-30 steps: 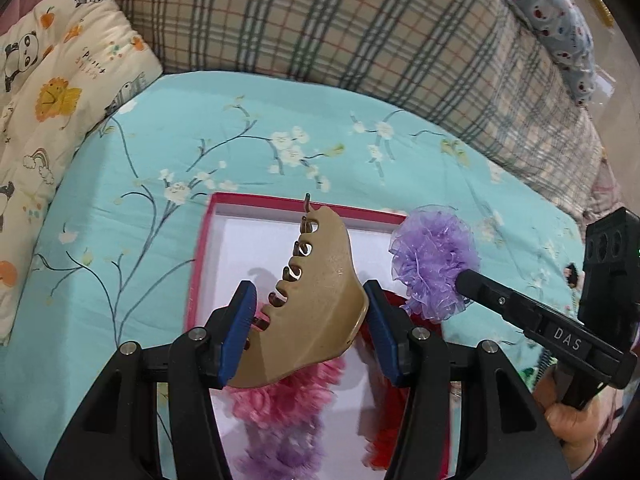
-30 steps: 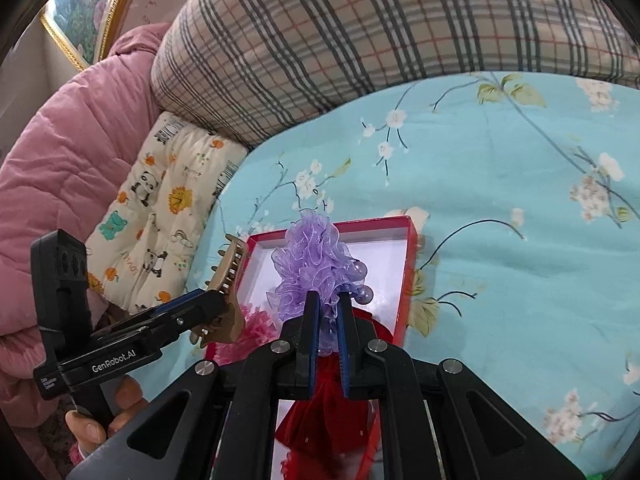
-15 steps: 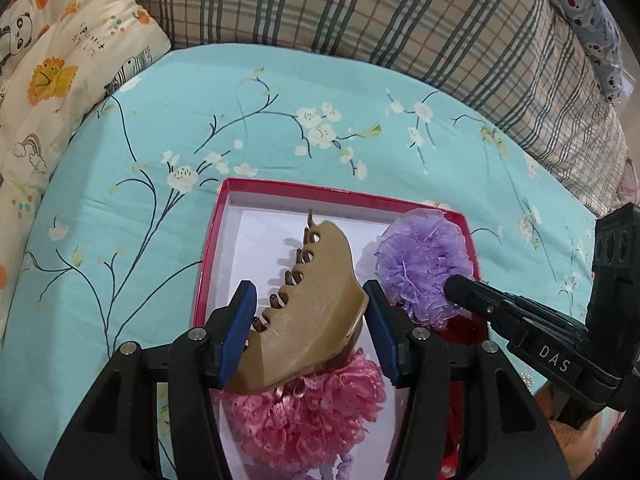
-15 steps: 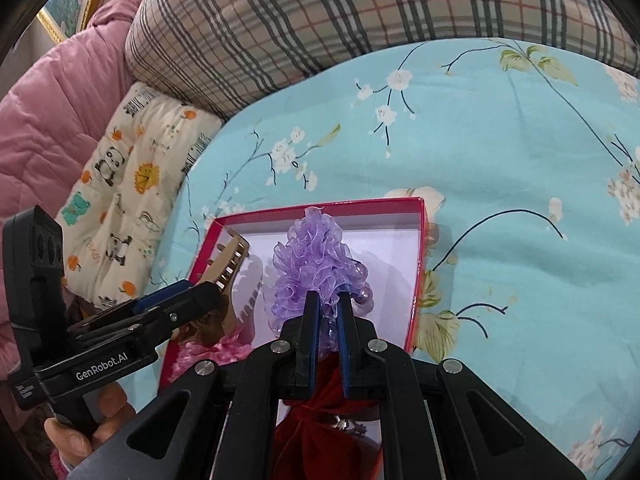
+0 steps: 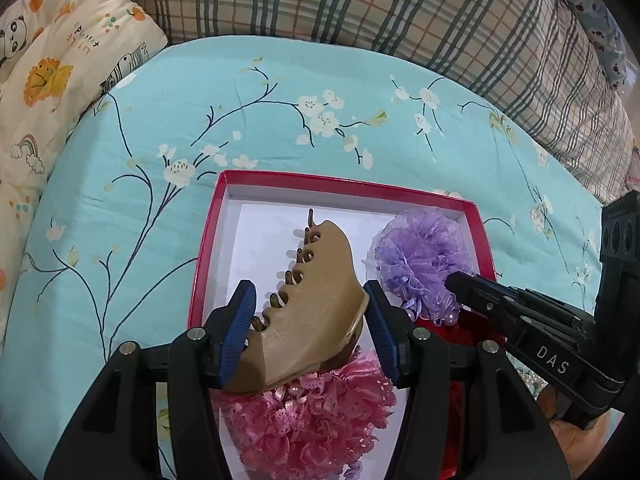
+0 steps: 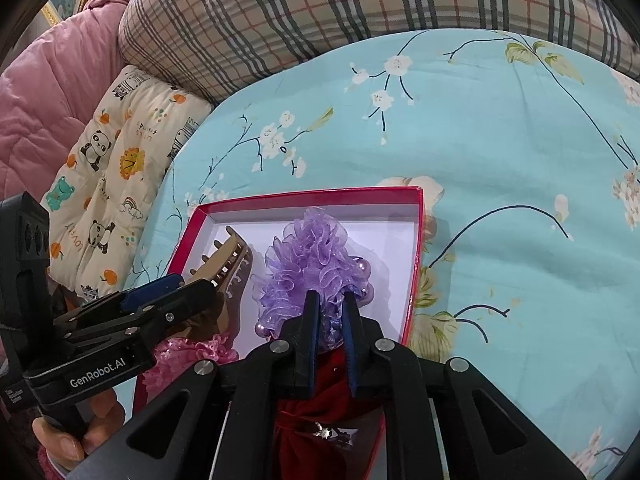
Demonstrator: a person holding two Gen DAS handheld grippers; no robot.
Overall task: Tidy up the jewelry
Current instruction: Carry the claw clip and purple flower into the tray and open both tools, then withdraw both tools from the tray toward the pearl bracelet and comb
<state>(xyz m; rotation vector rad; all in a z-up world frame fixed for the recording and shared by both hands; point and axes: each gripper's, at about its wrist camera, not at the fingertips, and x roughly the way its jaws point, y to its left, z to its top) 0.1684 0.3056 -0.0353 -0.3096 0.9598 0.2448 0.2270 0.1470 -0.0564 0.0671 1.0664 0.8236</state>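
Observation:
A red-rimmed white box (image 5: 340, 180) lies on the turquoise floral sheet. My left gripper (image 5: 310, 300) is shut on a tan hair claw clip (image 5: 320, 320), held just above the box's left half. My right gripper (image 6: 330, 308) has a purple ruffled scrunchie (image 6: 312, 264) between its pads. Its jaws are opening, and the fabric still fills the narrow gap while the scrunchie rests on the box floor at the right. In the left wrist view the right gripper (image 5: 456, 280) comes in from the right beside the scrunchie (image 5: 420, 256).
A pink scrunchie (image 5: 312, 412) and a dark red velvet bow (image 6: 320, 392) with a small ring (image 6: 324, 432) lie in the near part of the box. A plaid pillow (image 5: 360, 4) and a cartoon-print cushion (image 6: 116, 176) border the sheet. A hand (image 6: 60, 440) holds the left gripper.
Both grippers sank toward the box. The purple scrunchie came down onto the box floor, and the right jaws have parted slightly. The clip stays clamped in the left gripper.

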